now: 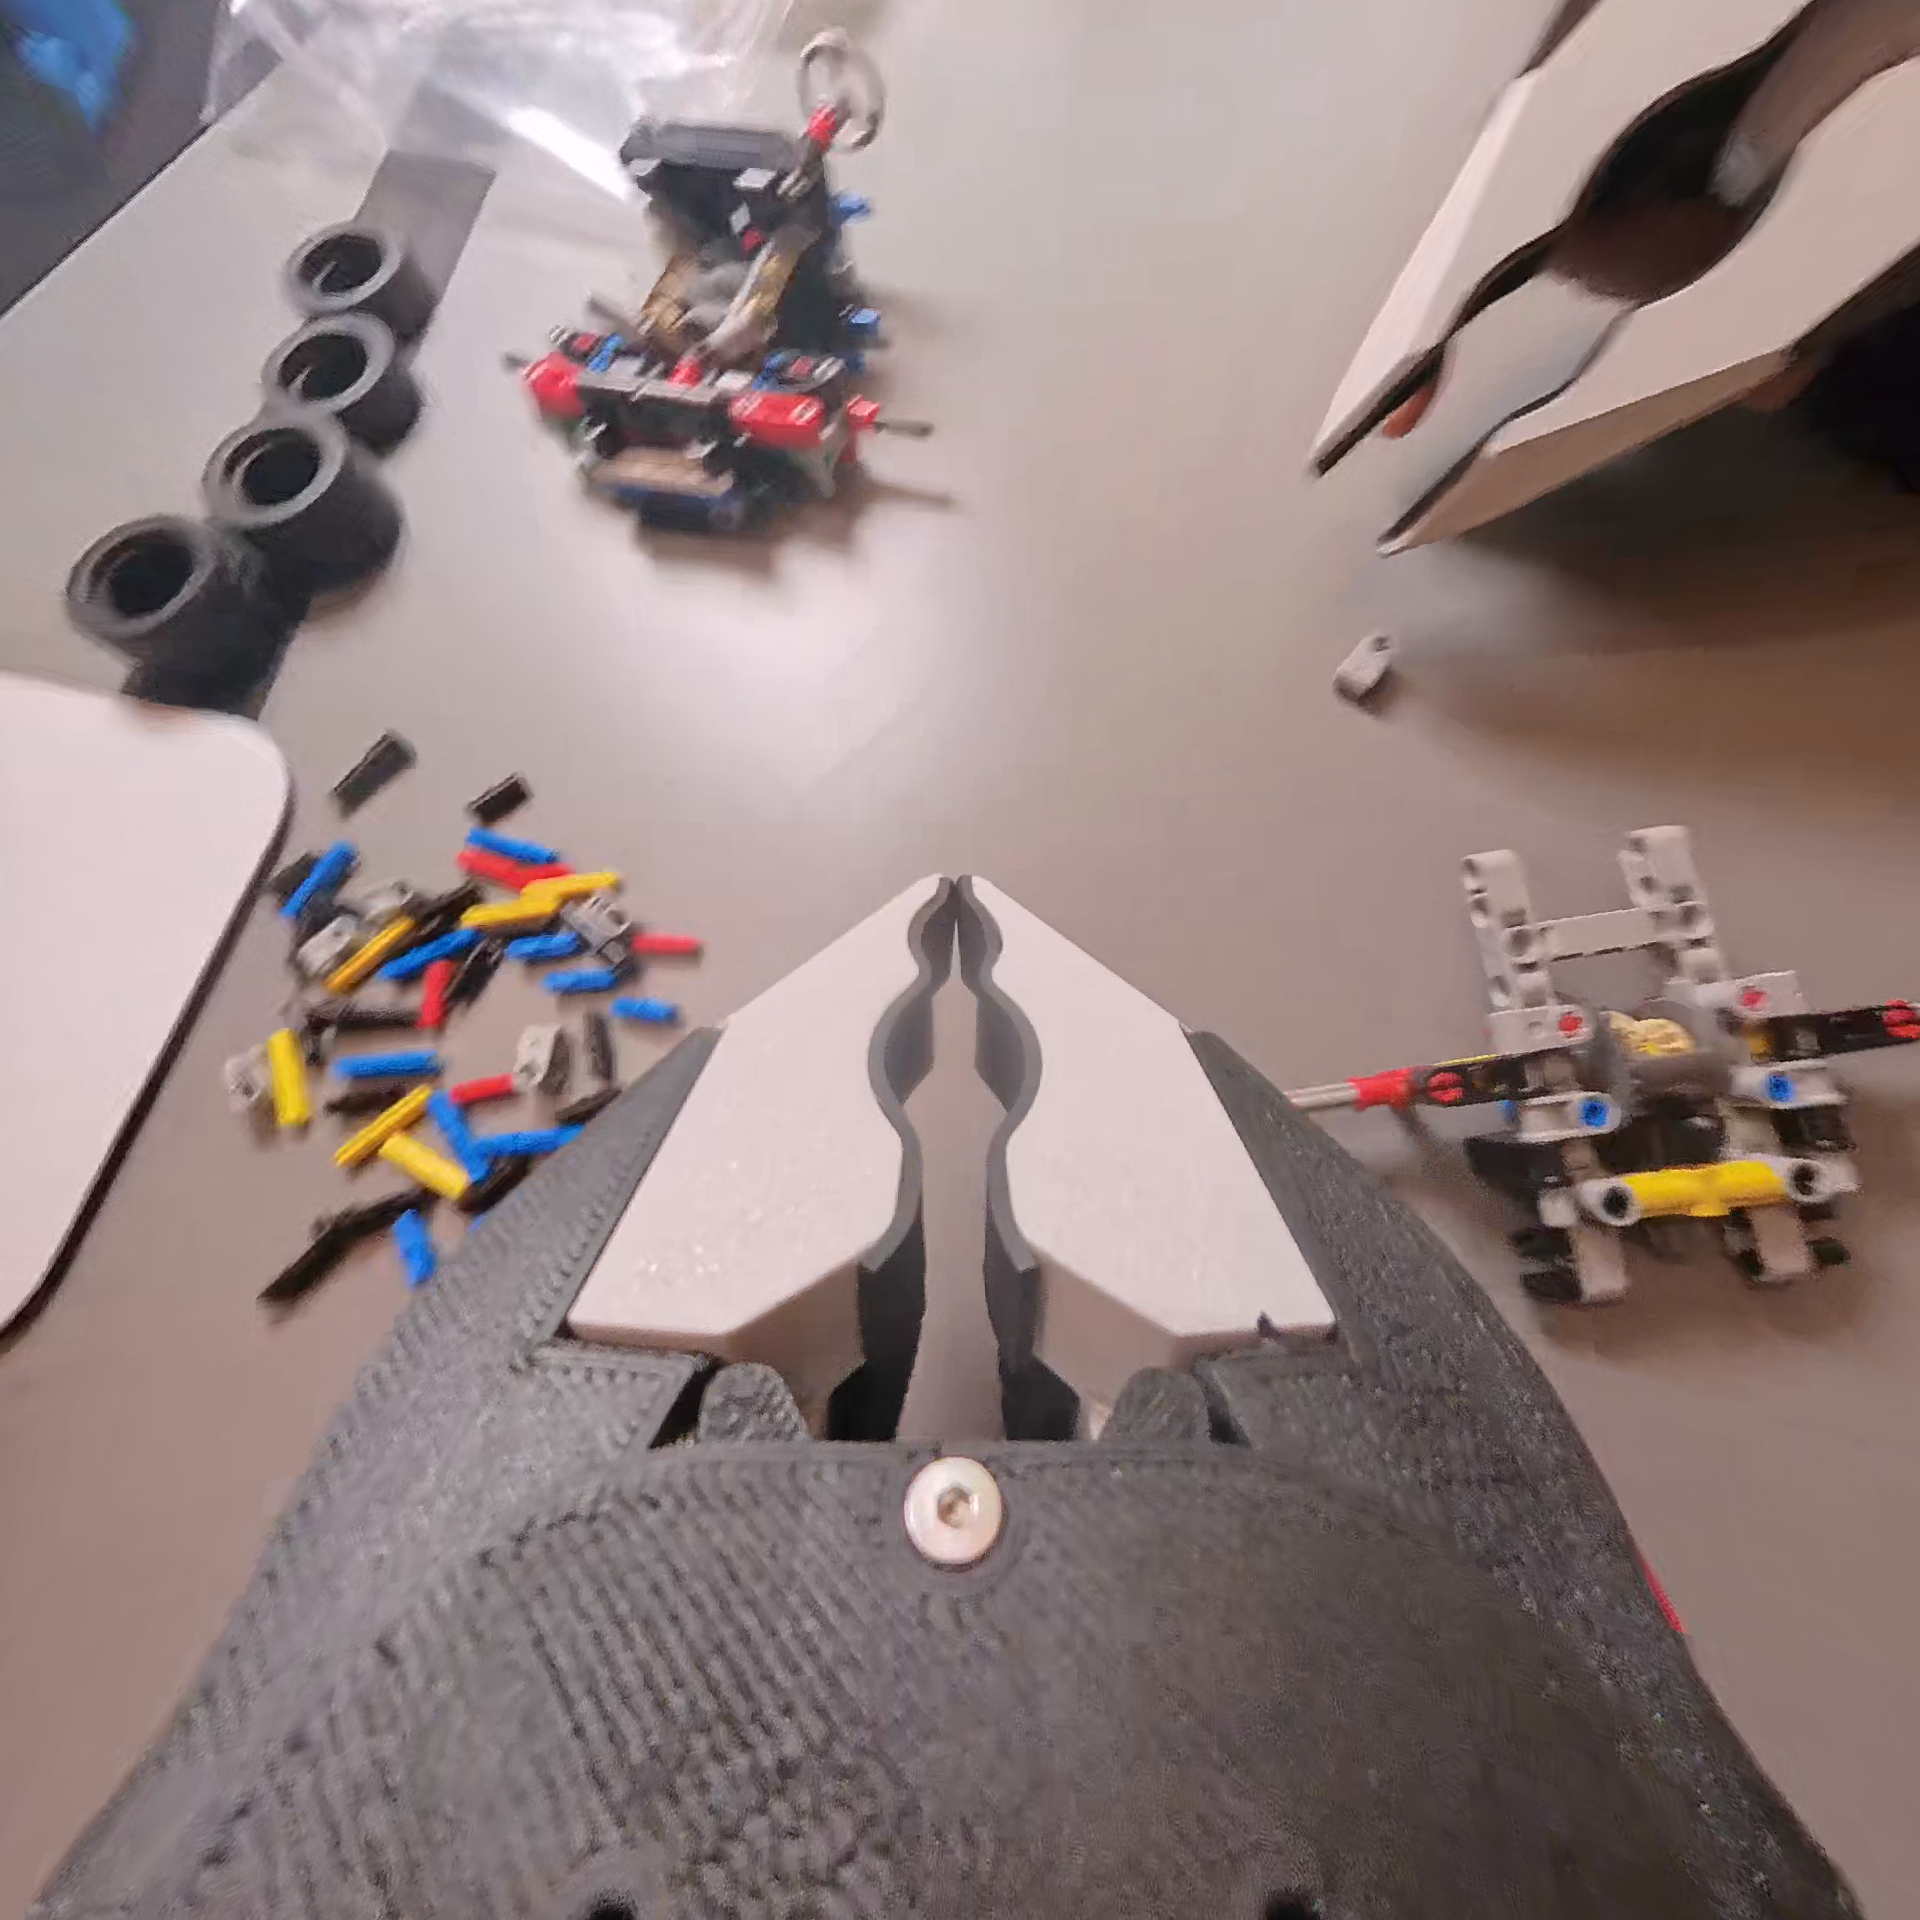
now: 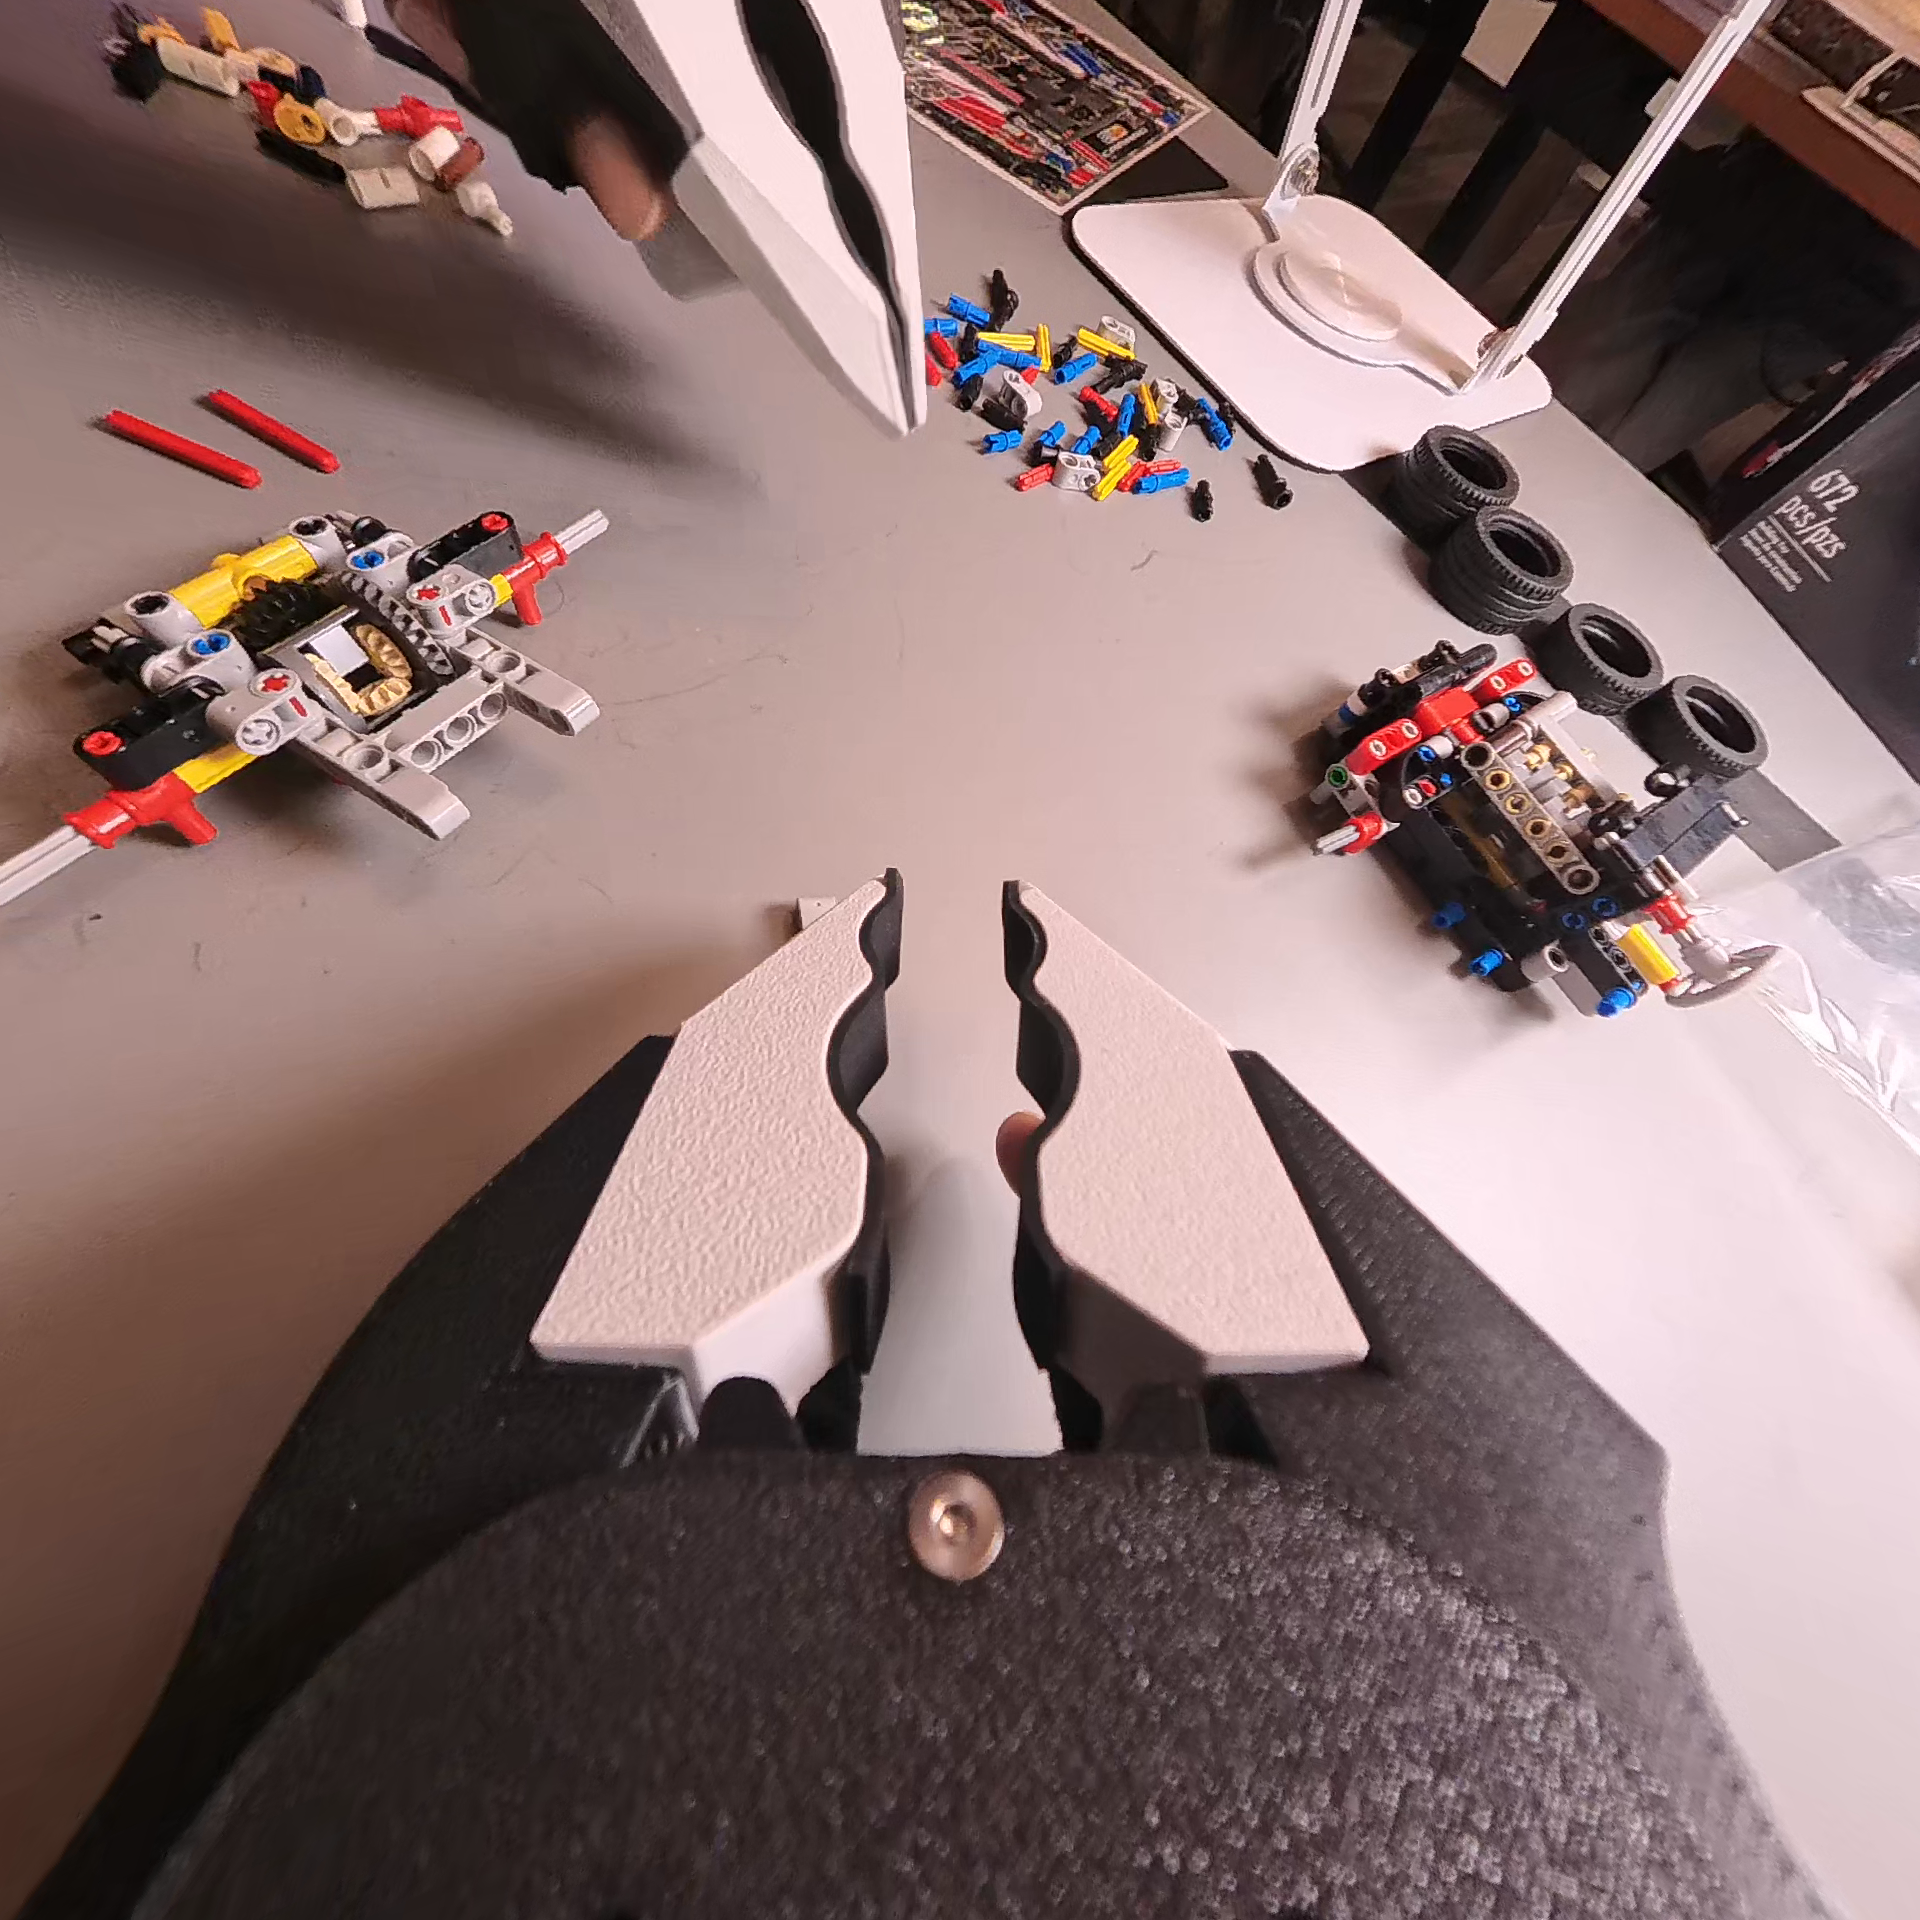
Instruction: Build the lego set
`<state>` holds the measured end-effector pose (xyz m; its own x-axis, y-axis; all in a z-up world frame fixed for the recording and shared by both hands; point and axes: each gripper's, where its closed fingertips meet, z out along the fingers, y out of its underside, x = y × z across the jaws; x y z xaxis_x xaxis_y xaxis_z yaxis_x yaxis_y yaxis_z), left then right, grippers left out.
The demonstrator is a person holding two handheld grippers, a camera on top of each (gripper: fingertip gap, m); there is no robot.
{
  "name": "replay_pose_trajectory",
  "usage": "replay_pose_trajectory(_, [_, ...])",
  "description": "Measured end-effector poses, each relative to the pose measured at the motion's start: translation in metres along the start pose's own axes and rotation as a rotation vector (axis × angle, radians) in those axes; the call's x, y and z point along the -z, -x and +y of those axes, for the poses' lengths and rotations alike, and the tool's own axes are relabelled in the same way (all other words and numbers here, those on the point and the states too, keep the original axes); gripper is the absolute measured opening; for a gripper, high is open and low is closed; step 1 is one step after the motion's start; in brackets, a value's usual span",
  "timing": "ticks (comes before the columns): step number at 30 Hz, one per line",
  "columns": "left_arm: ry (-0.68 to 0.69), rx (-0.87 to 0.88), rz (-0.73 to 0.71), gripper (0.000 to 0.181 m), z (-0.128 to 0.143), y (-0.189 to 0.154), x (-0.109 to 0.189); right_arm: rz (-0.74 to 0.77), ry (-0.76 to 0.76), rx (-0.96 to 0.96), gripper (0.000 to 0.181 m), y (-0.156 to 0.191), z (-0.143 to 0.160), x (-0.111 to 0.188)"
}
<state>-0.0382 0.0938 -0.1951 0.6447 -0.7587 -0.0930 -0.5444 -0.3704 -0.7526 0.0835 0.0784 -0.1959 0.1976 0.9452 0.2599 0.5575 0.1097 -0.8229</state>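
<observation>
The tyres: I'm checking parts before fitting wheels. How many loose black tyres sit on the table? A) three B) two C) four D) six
C: four black tyres lie in a row beside the white stand base, near the red and black chassis assembly.

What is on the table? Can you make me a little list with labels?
left gripper: shut, empty, above the table
right gripper: open, empty
tyres: four black ones in a row
loose pins: blue, yellow, red and black pile
yellow and grey build: flat on the table
red and black build: beside the tyres
red rods: two, lying apart
</observation>
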Motion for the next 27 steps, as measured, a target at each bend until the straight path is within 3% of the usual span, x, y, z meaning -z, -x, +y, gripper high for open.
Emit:
replay_pose_trajectory(4, [0.086,0.092,-0.207,0.002,0.029,0.054,0.012,-0.001,-0.003,0.001,0.018,0.000,-0.001,0.000])
replay_pose_trajectory(9, [0.070,0.135,-0.236,0.009,0.035,0.087,0.009,-0.002,0.007,0.008,0.018,0.001,0.001,-0.001])
replay_pose_trajectory(17, [0.149,0.049,-0.139,0.009,0.035,0.090,-0.009,0.002,0.012,-0.005,0.018,-0.002,0.004,-0.001])
replay_pose_trajectory(27, [0.201,0.030,-0.118,0.002,0.040,0.091,-0.013,-0.004,0.019,-0.005,0.018,-0.002,0.006,-0.002])
